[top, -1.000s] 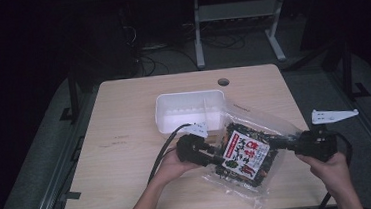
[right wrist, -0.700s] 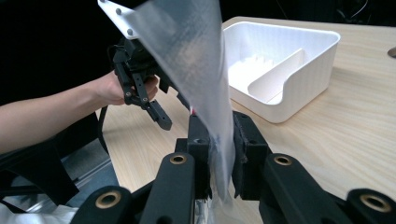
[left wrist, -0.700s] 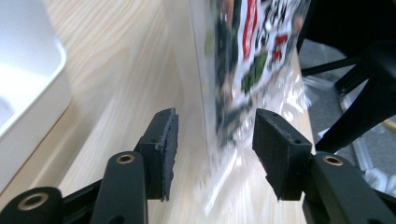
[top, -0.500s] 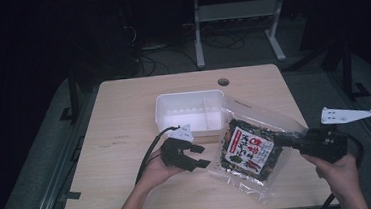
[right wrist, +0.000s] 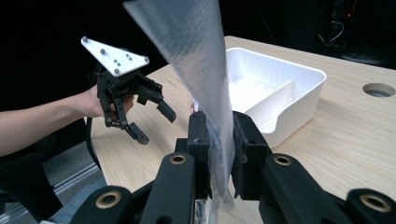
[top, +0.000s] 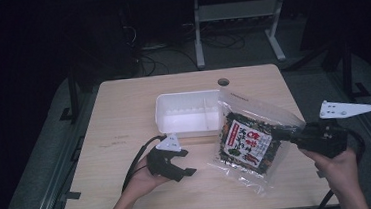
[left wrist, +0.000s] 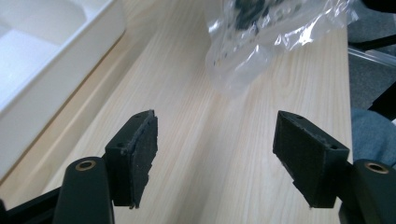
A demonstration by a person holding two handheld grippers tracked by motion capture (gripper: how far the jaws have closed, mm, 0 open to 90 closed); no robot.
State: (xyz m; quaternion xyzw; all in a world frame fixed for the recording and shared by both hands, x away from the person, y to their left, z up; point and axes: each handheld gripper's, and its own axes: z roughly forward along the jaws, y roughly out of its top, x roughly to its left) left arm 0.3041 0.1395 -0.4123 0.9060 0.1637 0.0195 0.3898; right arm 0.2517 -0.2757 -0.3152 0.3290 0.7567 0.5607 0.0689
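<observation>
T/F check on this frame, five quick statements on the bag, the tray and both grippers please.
1. The right gripper is clamped on the clear snack bag. True.
2. The left gripper holds the bag too. False: its jaws have just been opening and stand wide with nothing between them, apart from the bag.
3. The white tray has a divider inside. True.
4. The bag lies inside the tray. False: it hangs from the right gripper beside the tray, over the table.
5. The table has a round hole near its far edge. True.
</observation>
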